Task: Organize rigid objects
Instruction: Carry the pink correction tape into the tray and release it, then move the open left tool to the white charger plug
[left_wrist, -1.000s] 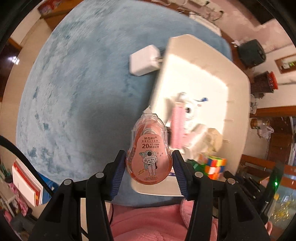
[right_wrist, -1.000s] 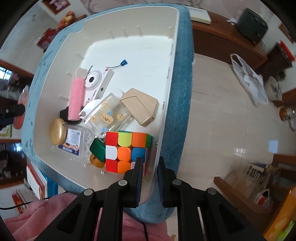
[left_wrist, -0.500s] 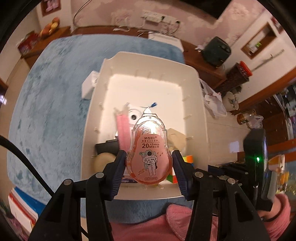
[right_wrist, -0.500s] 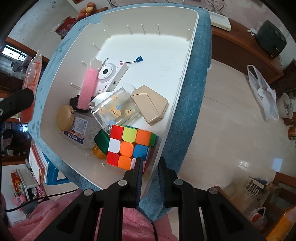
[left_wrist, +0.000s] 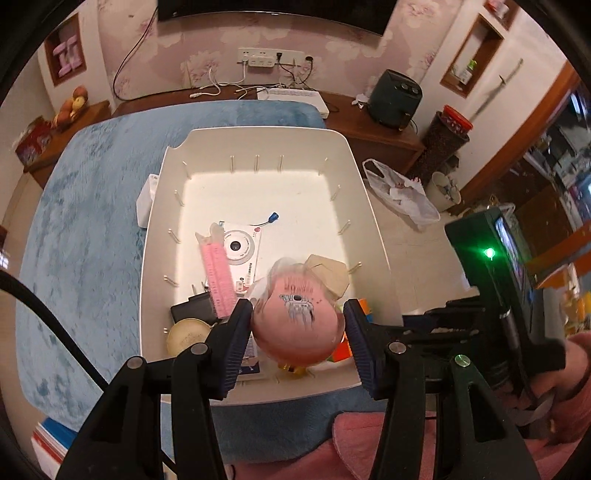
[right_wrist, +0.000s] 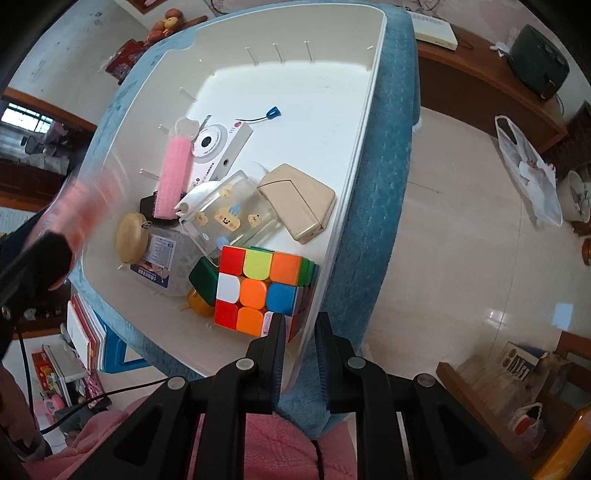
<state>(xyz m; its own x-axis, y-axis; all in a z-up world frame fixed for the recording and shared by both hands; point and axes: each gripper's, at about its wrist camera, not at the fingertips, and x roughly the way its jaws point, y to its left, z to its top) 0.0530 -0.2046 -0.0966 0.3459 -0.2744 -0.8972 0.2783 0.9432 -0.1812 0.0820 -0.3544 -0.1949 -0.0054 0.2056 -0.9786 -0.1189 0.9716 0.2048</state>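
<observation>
A white bin (left_wrist: 369, 206) sits on a blue rug. My left gripper (left_wrist: 298, 325) hangs over its near end with its fingers spread. The pink correction tape dispenser (left_wrist: 297, 325) is a blur between them, apart from both pads, tipping down. In the right wrist view the bin's rim (right_wrist: 364, 122) shows, with the left gripper and blurred tape (right_wrist: 79, 206) at the left edge. My right gripper (right_wrist: 300, 332) is shut on the bin's near right rim beside a colour cube (right_wrist: 258, 291). The bin holds a white toy camera (right_wrist: 218, 151), a pink brush (right_wrist: 173, 181), a clear box (right_wrist: 231, 216) and a beige case (right_wrist: 299, 201).
A white charger (left_wrist: 144, 201) lies on the rug against the bin's left wall. A wooden-lidded jar (right_wrist: 133, 236) and a green block (right_wrist: 203, 275) sit in the bin's near end. Books (right_wrist: 86, 336) lie on the floor by the rug. Tiled floor lies right of the rug.
My left gripper has swung from over the rug to over the bin and opened; the tape dispenser, held firmly before, is now loose and blurred. The right gripper stays on the rim.
</observation>
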